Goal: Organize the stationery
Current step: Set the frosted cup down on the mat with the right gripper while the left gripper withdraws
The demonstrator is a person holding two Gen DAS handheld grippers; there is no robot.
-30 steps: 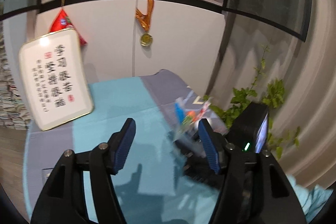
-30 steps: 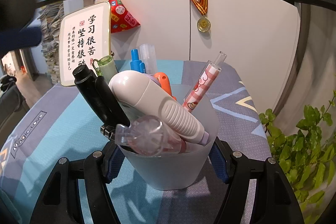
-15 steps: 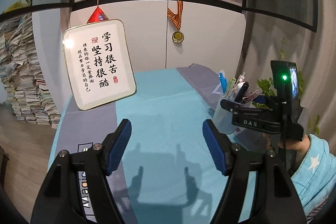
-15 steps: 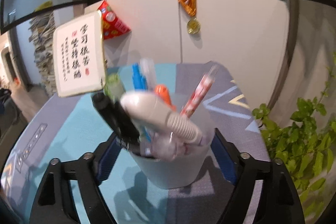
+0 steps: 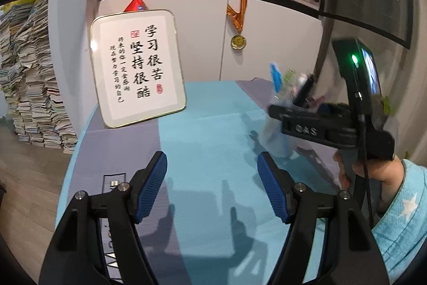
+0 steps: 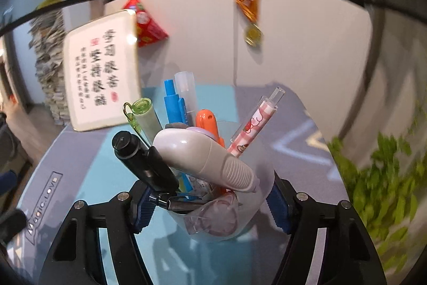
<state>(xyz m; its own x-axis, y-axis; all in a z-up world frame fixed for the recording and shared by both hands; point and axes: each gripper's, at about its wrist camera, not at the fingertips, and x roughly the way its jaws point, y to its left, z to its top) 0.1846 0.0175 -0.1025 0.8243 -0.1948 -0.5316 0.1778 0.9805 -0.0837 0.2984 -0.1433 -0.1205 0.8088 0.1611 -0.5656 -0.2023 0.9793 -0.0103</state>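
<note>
Lifted clear of the table (image 6: 88, 178) since a second ago: pen cup (image 6: 256, 207), pinched between right gripper (image 6: 210, 205) pads after re-closing. Left gripper (image 5: 212, 187) spread, empty, beside it.

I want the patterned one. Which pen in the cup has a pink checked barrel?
The pen leaning right at the cup's far right edge, with a clear cap; the others are plain blue, orange, green or black.

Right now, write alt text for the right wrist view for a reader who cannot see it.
The right gripper clamps a frosted pen cup crammed with stationery: a white correction tape, black marker, blue pen, orange pen and pink checked pen. Behind it lie a blue and grey tablecloth, a framed calligraphy sign and a hanging medal.
</note>
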